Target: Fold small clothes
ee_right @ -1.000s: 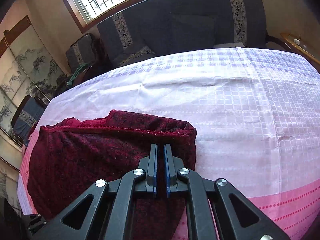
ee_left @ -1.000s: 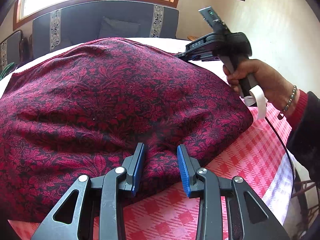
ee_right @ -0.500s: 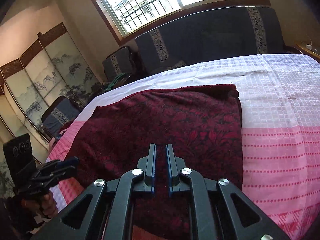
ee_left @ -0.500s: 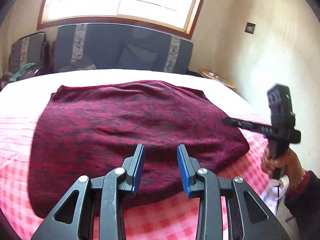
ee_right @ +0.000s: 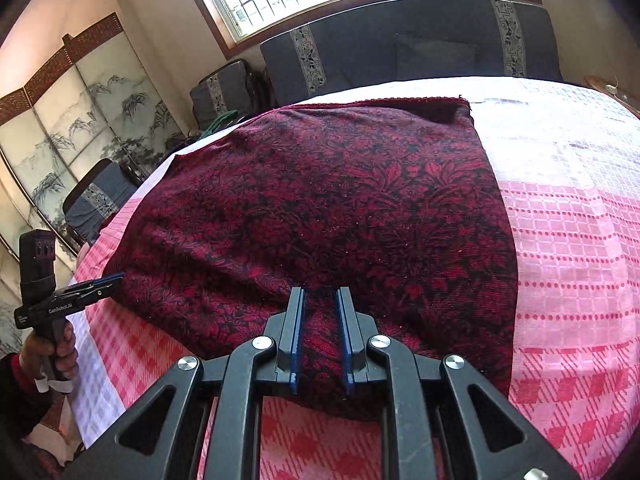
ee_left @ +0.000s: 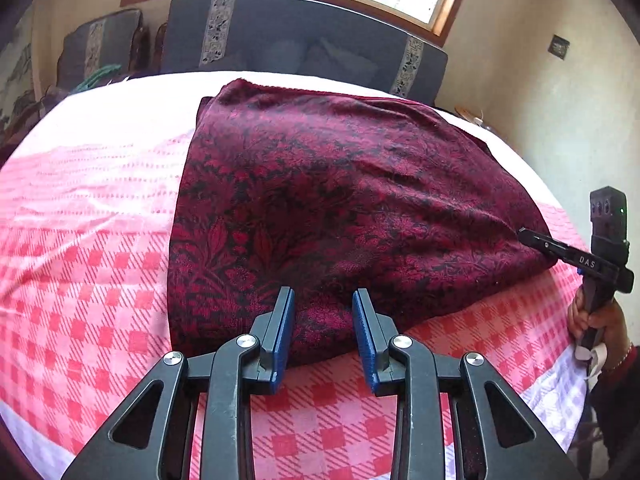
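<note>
Two grippers sit at the near hem of the dark red patterned cloth [ee_left: 340,208], which lies folded and flat on the pink checked bedspread [ee_left: 80,280], its far edge reaching the white part near the sofa [ee_left: 304,36]. On the left, the left gripper [ee_left: 323,336] stands part open over the cloth's near edge, the fabric showing between its blue pads, which do not press on it. To the right, the right gripper [ee_right: 320,340] has just been opening; its jaws now stand a little apart with the hem lying between them, let go as far as I can tell. A fold looks just laid down and released, so the next move, I would judge, calls for pulling both grippers clear, smoothing the top, then taking fresh corners for another fold. Compared with a second ago, the right jaws were nearly closed over the cloth's far corner, and the cloth looked wider and humped; now it lies narrower and neater.
</note>
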`<state>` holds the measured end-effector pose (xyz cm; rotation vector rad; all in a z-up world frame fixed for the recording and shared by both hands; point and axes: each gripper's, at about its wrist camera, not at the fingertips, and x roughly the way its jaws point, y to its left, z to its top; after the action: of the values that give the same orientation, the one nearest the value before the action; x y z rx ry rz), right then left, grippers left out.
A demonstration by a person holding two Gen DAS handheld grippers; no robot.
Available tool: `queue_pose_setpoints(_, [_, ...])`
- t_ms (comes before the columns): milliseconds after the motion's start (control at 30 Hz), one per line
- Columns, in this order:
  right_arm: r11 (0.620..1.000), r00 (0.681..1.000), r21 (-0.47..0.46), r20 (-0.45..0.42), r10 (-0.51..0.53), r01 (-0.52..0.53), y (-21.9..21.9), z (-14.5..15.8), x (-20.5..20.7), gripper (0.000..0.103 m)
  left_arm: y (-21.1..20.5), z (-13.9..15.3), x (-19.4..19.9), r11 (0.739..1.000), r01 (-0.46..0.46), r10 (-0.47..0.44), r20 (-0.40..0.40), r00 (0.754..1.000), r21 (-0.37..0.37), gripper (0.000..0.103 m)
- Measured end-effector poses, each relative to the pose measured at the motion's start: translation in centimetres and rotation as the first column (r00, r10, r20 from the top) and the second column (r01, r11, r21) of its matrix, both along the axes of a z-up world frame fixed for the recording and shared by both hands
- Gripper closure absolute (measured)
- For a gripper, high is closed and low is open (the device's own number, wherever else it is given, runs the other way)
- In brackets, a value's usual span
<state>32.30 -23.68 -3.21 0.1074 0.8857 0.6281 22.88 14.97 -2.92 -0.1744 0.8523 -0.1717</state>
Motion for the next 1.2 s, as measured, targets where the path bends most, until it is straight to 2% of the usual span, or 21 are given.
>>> queue_pose_setpoints(100, [1.0, 1.0, 0.03, 0.001, 0.005, -0.005, -0.3, 0.0, -0.1, 0.078, 0.0, 4.0, 1.1, 0.997, 0.014, -0.021, 0.095, 0.995, 0.071, 0.07])
queue_pose_setpoints(133, [0.999, 1.0, 0.039, 0.002, 0.006, -0.006, -0.4, -0.1, -0.2, 0.076, 0.7, 5.2, 2.3, 0.997, 0.003, -0.012, 0.115, 0.993, 0.077, 0.066])
queue_pose_setpoints(233, [0.999, 1.0, 0.05, 0.004, 0.004, -0.004, -0.4, -0.1, -0.2, 0.073, 4.2, 6.7, 7.3, 0.999, -0.036, 0.035, 0.118, 0.992, 0.007, 0.051])
queue_pose_setpoints(300, [0.998, 1.0, 0.059, 0.009, 0.003, -0.003, -0.5, 0.0, -0.3, 0.071, 6.4, 6.3, 11.1, 0.998, -0.043, 0.047, 0.068, 0.997, -0.052, 0.051])
queue_pose_setpoints(367, [0.997, 1.0, 0.075, 0.008, 0.001, -0.001, -0.7, 0.1, -0.4, 0.068, 8.0, 5.4, 14.2, 0.997, -0.035, 0.037, 0.018, 0.999, -0.076, 0.051])
queue_pose_setpoints(500, [0.996, 1.0, 0.094, 0.007, 0.0, -0.001, -0.9, 0.1, -0.5, 0.067, 9.2, 3.1, 18.1, 0.999, -0.039, 0.039, -0.044, 0.998, -0.002, 0.051])
queue_pose_setpoints(600, [0.994, 1.0, 0.107, 0.006, -0.001, 0.0, -1.0, 0.1, -0.5, 0.066, 9.5, 1.4, 19.4, 1.0, -0.016, 0.014, -0.083, 0.996, -0.022, 0.051])
queue_pose_setpoints(633, [0.994, 1.0, 0.109, 0.005, -0.001, 0.0, -1.1, 0.1, -0.5, 0.066, 9.6, 1.1, 19.6, 0.999, -0.01, 0.008, -0.086, 0.996, -0.032, 0.052])
queue_pose_setpoints(667, [0.994, 1.0, 0.109, 0.004, 0.0, 0.0, -1.0, 0.1, -0.5, 0.066, 9.5, 1.0, 19.6, 0.999, -0.008, 0.006, -0.07, 0.998, -0.033, 0.064])
queue_pose_setpoints(733, [0.994, 1.0, 0.106, 0.001, 0.002, -0.002, -1.0, 0.1, -0.4, 0.066, 9.4, 0.8, 19.4, 0.999, -0.035, 0.035, -0.06, 0.998, -0.003, 0.095])
queue_pose_setpoints(800, [0.995, 1.0, 0.102, 0.001, 0.003, -0.003, -0.9, 0.1, -0.5, 0.065, 10.0, 0.7, 19.2, 0.996, -0.076, 0.073, -0.061, 0.995, -0.051, 0.095])
queue_pose_setpoints(1033, [0.995, 1.0, 0.095, -0.007, 0.008, -0.007, -0.7, 0.1, -0.3, 0.062, 11.2, -0.6, 17.4, 0.982, -0.168, 0.164, -0.052, 0.985, -0.083, 0.095])
queue_pose_setpoints(1167, [0.996, 1.0, 0.086, -0.008, 0.018, -0.017, -0.5, 0.1, -0.3, 0.055, 10.0, -0.9, 17.8, 0.984, -0.176, 0.175, -0.023, 0.984, -0.004, 0.089])
queue_pose_setpoints(1200, [0.996, 1.0, 0.084, -0.008, 0.024, -0.023, -0.4, 0.1, -0.3, 0.053, 9.4, -0.8, 17.9, 0.985, -0.167, 0.168, -0.01, 0.986, 0.041, 0.088])
